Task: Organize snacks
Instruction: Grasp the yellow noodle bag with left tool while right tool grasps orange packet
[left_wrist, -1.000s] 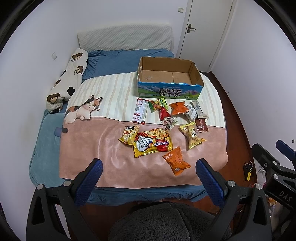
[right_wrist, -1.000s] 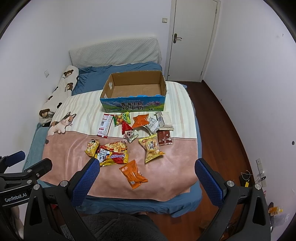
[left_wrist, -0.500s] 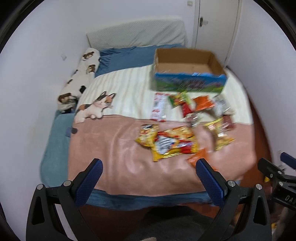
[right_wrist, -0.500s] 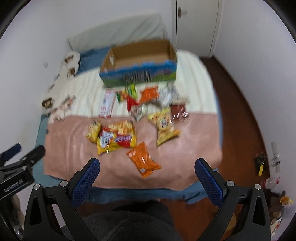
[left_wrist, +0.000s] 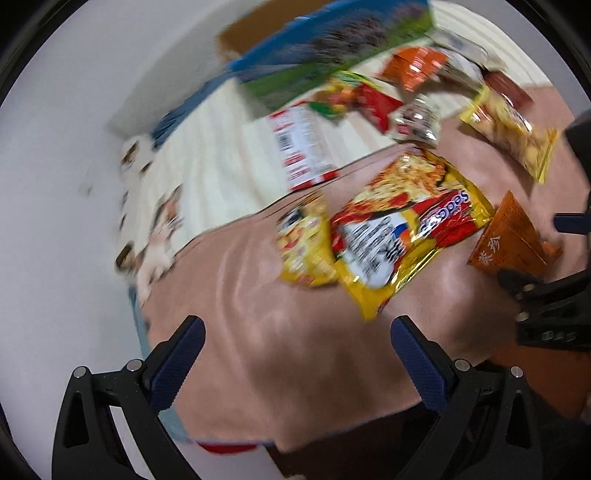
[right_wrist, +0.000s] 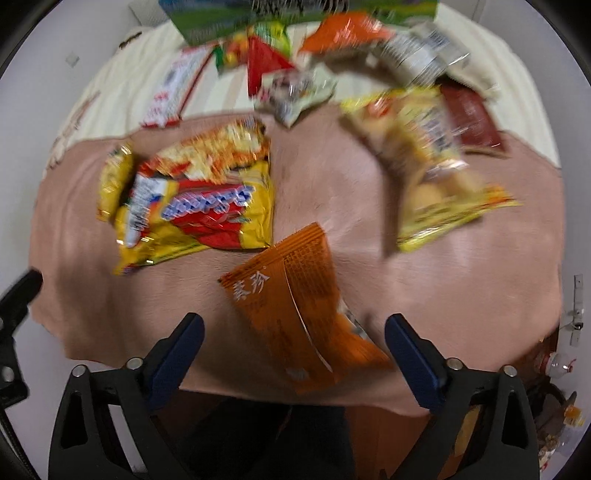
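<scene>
Several snack packs lie on a pink blanket (right_wrist: 461, 295) on the bed. My right gripper (right_wrist: 293, 326) hangs just above the orange snack bag (right_wrist: 295, 306), which lies between its blue fingers; its jaws are closing and the pads are clear of the bag. My left gripper (left_wrist: 295, 330) stands open over bare blanket (left_wrist: 295, 350), with the big yellow noodle pack (left_wrist: 402, 236) just beyond it. The orange bag (left_wrist: 511, 240) shows at the right of the left wrist view. The blue cardboard box (left_wrist: 332, 48) stands at the far end.
More packs lie beyond: a small yellow bag (right_wrist: 114, 181), a red-and-white box (left_wrist: 304, 147), a yellow biscuit bag (right_wrist: 432, 173), a brown packet (right_wrist: 471, 118), and silver, red and orange packs. The bed's near edge and dark floor (right_wrist: 391, 424) are close below.
Both grippers have dropped sharply toward the bed, so the snacks fill the views. The left view has rolled. The right gripper's fingers now flank the orange bag and stand slightly narrower.
</scene>
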